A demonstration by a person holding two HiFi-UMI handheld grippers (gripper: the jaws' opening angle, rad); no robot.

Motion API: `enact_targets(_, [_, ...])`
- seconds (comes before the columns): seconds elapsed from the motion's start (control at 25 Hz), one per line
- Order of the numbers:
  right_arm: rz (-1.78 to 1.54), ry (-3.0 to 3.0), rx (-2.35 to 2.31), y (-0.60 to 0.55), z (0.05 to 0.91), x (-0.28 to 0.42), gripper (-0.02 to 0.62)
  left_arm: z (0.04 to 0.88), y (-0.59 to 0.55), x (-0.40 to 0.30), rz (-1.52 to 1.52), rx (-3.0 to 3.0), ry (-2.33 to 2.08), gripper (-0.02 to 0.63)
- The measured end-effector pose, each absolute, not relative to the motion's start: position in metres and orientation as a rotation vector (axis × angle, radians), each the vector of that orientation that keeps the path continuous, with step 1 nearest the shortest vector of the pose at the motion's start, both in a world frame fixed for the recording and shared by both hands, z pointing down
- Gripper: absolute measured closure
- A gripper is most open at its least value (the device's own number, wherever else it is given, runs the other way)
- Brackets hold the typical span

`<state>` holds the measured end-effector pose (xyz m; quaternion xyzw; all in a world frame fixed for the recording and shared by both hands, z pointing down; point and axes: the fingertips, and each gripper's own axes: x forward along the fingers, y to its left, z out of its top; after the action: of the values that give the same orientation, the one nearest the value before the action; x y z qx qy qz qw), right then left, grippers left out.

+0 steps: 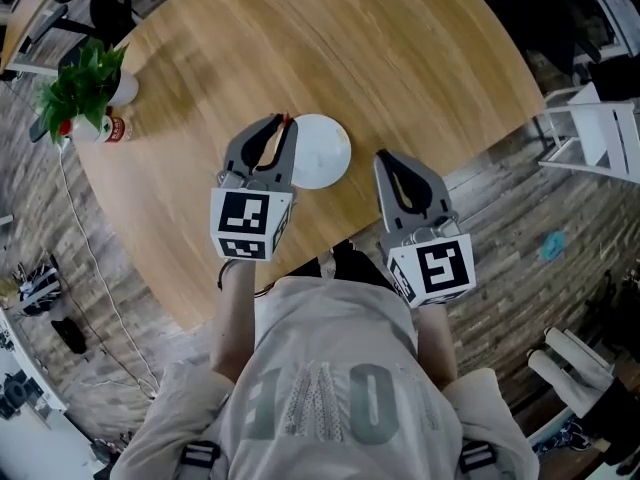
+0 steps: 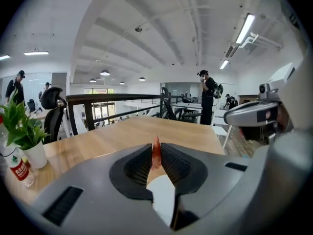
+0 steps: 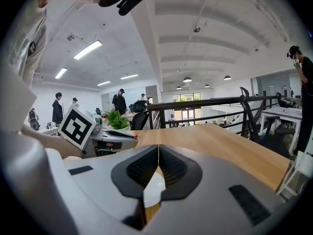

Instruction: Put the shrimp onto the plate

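An orange-red shrimp is pinched between the jaws of my left gripper, its tip sticking up past them. In the head view the left gripper hovers at the left rim of the round white plate, with the shrimp showing at its tips. The plate appears below the left jaws. My right gripper is shut with nothing in it, just right of the plate near the table's front edge. A slice of the plate shows under the right gripper.
The round wooden table carries a potted green plant and a small bottle at its far left. White chairs stand to the right on the floor. Several people stand in the office behind.
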<state>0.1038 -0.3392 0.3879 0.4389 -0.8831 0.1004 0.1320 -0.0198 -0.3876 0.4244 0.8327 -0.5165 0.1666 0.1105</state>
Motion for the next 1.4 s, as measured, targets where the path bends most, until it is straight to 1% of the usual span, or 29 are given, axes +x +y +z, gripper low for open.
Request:
enact_targets(0.36, [0.384,-2.497,1.278,-0.335,0.419,0.108,0.575,0.515,-0.371,-0.013,0.711,2.315,-1.352,0.543])
enact_targets(0.56, [0.418,-2.479,1.269,-0.329,0.429,0.103,0.575,0.55,-0.357,-0.012,0.844,2.245,-1.267,0.543])
enact_targets(0.8, [0.446,-2.453,1.288,-0.328,0.435,0.099,0.575,0.566,-0.357,-0.013,0.969,2.233,-1.225,0.543])
enact_targets(1.4, [0.474,-2.48,1.266,-0.334,0.434,0.083,0.575,0.572,-0.358,-0.012,0.959,2.173,-1.218,0.541])
